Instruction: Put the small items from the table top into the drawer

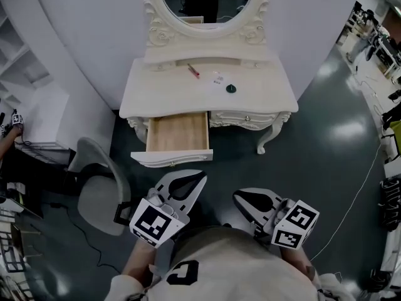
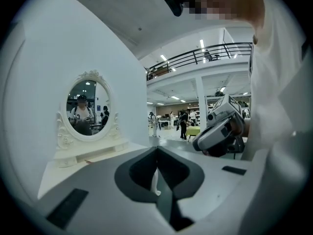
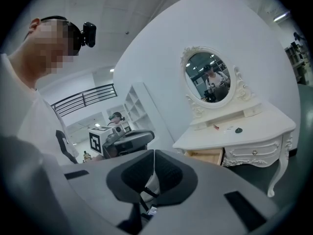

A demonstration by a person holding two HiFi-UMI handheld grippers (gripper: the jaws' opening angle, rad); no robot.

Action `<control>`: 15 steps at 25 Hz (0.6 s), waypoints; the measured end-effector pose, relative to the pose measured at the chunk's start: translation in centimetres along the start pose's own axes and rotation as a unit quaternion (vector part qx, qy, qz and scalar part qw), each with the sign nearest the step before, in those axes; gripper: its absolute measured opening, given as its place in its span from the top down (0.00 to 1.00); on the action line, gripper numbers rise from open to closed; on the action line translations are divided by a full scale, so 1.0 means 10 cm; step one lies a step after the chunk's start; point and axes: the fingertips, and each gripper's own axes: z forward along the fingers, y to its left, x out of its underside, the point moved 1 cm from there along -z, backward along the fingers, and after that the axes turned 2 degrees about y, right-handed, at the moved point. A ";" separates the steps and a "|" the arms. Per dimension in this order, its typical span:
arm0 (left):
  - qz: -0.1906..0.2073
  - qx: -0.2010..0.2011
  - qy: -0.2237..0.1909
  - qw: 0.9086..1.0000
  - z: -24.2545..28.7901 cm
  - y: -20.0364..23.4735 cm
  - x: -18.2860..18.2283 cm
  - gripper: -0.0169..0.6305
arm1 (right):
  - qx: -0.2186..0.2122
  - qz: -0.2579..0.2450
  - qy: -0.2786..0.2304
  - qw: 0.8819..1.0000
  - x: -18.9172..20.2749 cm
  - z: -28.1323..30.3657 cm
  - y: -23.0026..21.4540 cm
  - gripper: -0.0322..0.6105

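A white dressing table (image 1: 150,93) with an oval mirror stands ahead, its left drawer (image 1: 178,133) pulled open and showing a bare wooden bottom. On the top lie a red stick-like item (image 1: 193,71), a small white item (image 1: 217,78) and a dark round item (image 1: 231,89). The same table (image 3: 244,133) and items show small in the right gripper view. My left gripper (image 1: 193,180) and right gripper (image 1: 243,199) hover over the floor, well short of the drawer front. Both are shut with nothing between the jaws, the left gripper (image 2: 157,153) and the right gripper (image 3: 154,155) alike.
A grey chair (image 1: 100,190) stands left of the drawer, close to my left gripper. A dark cable (image 1: 81,234) trails on the floor beneath it. White shelves (image 1: 25,74) line the left wall. The curved table leg (image 1: 266,140) is at the right.
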 end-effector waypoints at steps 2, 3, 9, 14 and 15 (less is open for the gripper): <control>-0.002 0.004 -0.003 1.000 0.01 0.13 -0.02 0.88 | 0.002 -0.005 0.004 1.000 -0.06 0.13 0.00 0.90; 0.002 0.006 -0.003 1.000 0.01 0.19 -0.03 0.88 | 0.004 -0.008 0.006 1.000 -0.08 0.18 -0.01 0.90; 0.008 0.018 -0.005 1.000 0.02 0.47 0.01 0.88 | 0.028 0.003 0.011 1.000 -0.18 0.45 -0.14 0.90; 0.008 0.025 -0.006 1.000 -0.02 0.73 0.07 0.88 | 0.055 0.026 0.015 0.998 -0.23 0.70 -0.29 0.90; 0.006 0.026 -0.007 1.000 -0.04 0.79 0.08 0.88 | 0.060 0.030 0.014 0.998 -0.25 0.75 -0.32 0.90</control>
